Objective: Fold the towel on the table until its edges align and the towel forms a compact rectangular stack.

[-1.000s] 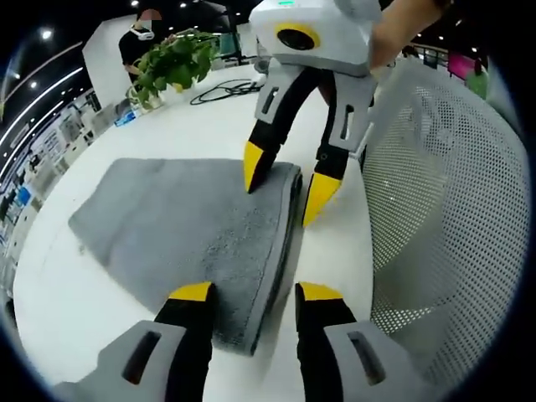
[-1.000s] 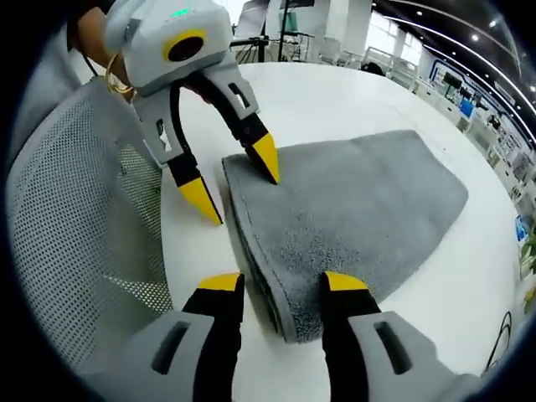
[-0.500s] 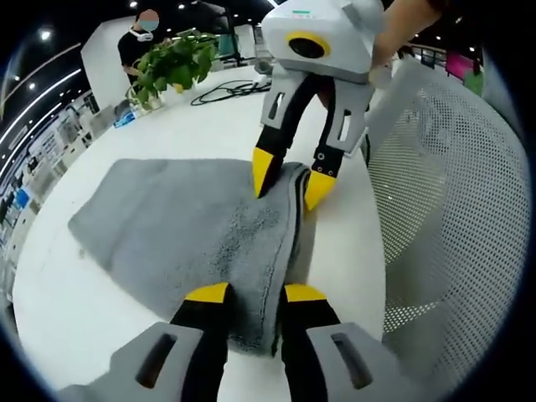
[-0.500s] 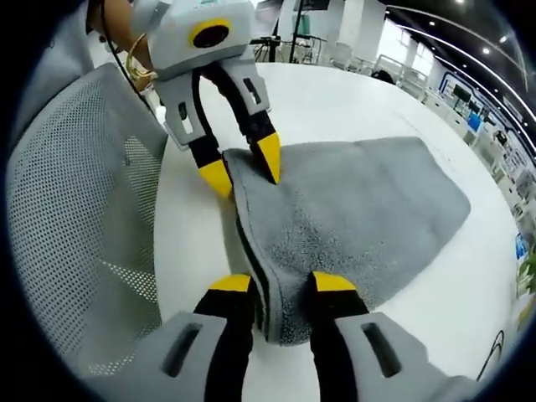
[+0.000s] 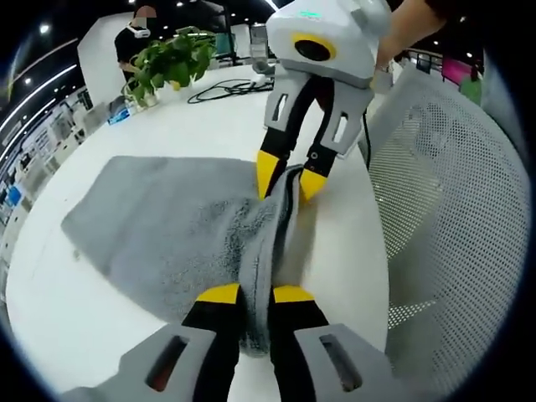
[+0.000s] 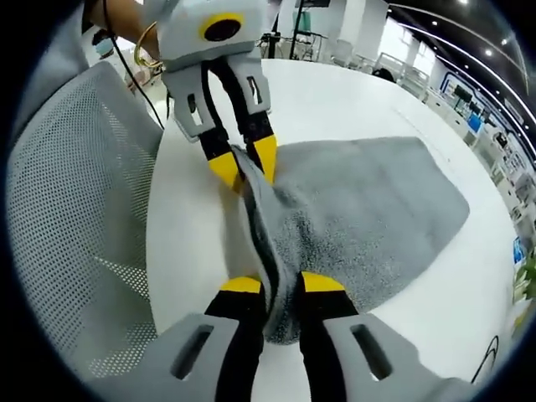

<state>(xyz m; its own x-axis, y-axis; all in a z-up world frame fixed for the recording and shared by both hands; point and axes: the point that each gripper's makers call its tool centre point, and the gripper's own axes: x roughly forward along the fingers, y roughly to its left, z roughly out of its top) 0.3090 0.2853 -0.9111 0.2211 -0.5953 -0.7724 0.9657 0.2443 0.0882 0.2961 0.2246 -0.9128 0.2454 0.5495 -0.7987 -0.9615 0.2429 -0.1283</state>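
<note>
A grey towel lies folded on the white round table. Its doubled edge runs along the side near the chair. My left gripper is shut on one end of that edge. My right gripper is shut on the other end, facing the left one. Between them the edge stands pinched up into a ridge. In the right gripper view the towel spreads to the right, with my right gripper at the near end and my left gripper at the far end.
A white mesh chair back stands close against the table beside the towel's held edge, also seen as mesh. A potted plant and a black cable sit at the far side. A person stands beyond the table.
Both grippers went from open around the towel's doubled edge to shut on it. The edge has risen from lying flat into a pinched ridge between them.
</note>
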